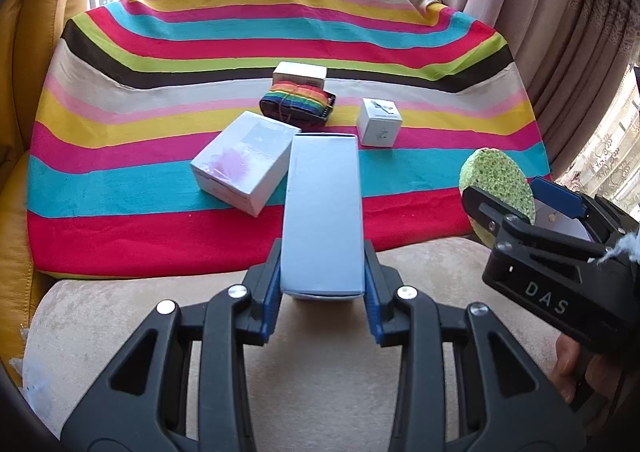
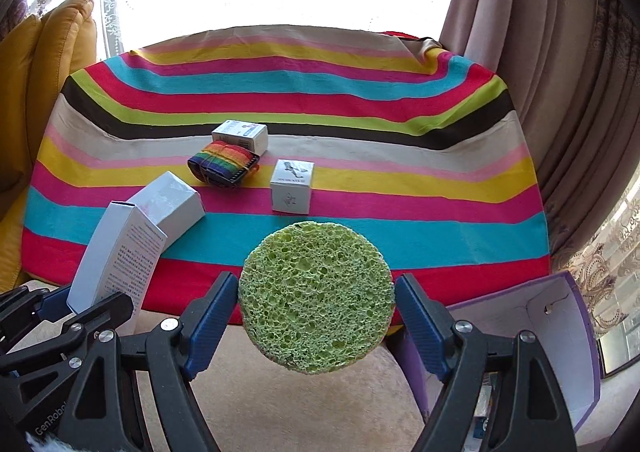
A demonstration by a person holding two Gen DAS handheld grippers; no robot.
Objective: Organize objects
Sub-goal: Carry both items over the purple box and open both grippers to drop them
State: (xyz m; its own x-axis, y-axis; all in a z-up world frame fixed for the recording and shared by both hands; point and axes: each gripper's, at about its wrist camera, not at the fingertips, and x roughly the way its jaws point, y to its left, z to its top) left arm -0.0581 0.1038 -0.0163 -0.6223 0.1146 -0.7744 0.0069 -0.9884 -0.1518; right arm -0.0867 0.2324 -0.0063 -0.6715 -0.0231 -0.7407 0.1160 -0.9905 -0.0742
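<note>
Two things are lifted off the striped cloth (image 1: 168, 188) at this moment: the left gripper (image 1: 322, 294) has its jaws pressed on a tall white box (image 1: 322, 212), and the right gripper (image 2: 316, 312) holds a round green sponge (image 2: 316, 296) between jaws that stand quite wide. Four things are left on the cloth, namely a bigger white box (image 1: 244, 160), a rainbow strap bundle (image 1: 298, 104), a small cube box (image 1: 379, 121) and a flat white box (image 1: 300, 73) behind the bundle. I judge the work is about one third done, and an open purple box (image 2: 560, 332) near the right gripper is probably the place for them, though the pictures do not confirm this.
</note>
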